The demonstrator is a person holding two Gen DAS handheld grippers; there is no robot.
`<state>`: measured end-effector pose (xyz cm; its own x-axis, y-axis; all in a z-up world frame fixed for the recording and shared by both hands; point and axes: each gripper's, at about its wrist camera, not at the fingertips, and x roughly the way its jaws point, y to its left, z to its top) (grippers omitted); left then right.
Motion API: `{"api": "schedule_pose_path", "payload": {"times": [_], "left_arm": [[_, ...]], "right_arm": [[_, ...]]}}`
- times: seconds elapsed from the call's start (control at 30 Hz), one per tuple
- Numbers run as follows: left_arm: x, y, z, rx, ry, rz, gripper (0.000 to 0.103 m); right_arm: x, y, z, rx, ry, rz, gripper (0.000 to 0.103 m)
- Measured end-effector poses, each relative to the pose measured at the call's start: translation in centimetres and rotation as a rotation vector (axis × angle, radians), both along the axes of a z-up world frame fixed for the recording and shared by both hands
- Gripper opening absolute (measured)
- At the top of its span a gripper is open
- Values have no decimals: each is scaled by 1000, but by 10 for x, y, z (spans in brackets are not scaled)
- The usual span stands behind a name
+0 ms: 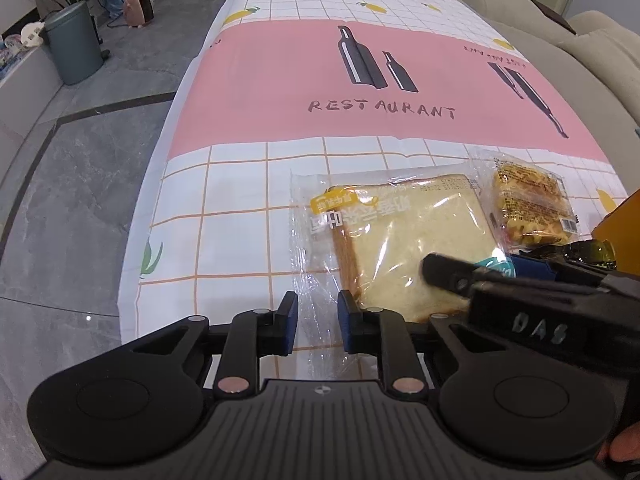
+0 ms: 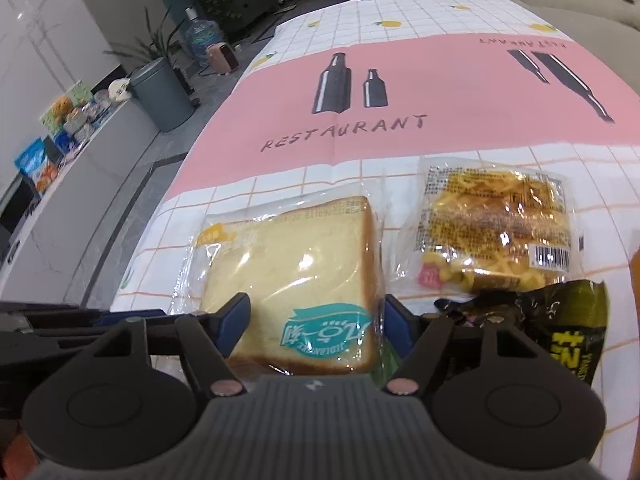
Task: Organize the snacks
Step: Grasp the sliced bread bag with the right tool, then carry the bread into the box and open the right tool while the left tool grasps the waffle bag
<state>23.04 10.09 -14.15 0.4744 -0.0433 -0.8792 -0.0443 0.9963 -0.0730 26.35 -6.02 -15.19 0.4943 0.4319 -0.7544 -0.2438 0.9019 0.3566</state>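
Note:
A clear-wrapped slice of white bread lies on the tablecloth; it also shows in the right wrist view. My right gripper is open, with its fingers on either side of the bread's near end. My left gripper is partly open over the clear edge of the bread's wrapper, just left of the slice. The right gripper's finger crosses the bread in the left wrist view. A wrapped yellow pastry lies right of the bread. A dark green snack bag lies near the right gripper.
The table carries a pink and white cloth with bottle prints. An orange object stands at the right edge. A sofa runs along the right side. A grey bin, a water jug and a snack-laden counter stand to the left.

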Motion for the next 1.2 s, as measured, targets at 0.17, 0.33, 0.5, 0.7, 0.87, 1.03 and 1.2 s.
{"api": "schedule_pose_path", "payload": {"times": [0.17,0.33,0.5,0.7,0.87,1.03,1.2], "left_arm": [[-2,-3,1,24,11,-7,16],[-8,-6,4,17,36,-16,8],[-24,-10,16,-4,31,-29,9],[-49,-23,37,-42,-3,-87,10],[-68,-32,56,-100,-43,-134,27],[-84,-44,68,-110,-57,-188,36],[-93,-59,76,-94,-88,-255,42]], "right_arm": [[-2,-17,6,62,33,-55,34],[-20,-23,24,64,-4,-64,23],[-43,-29,45,79,-39,-79,14],[-76,-43,61,115,-46,-104,6],[-104,-65,77,155,-68,-113,4],[-134,-92,99,174,-94,-142,2],[-156,-121,122,148,-133,-195,2]]}}
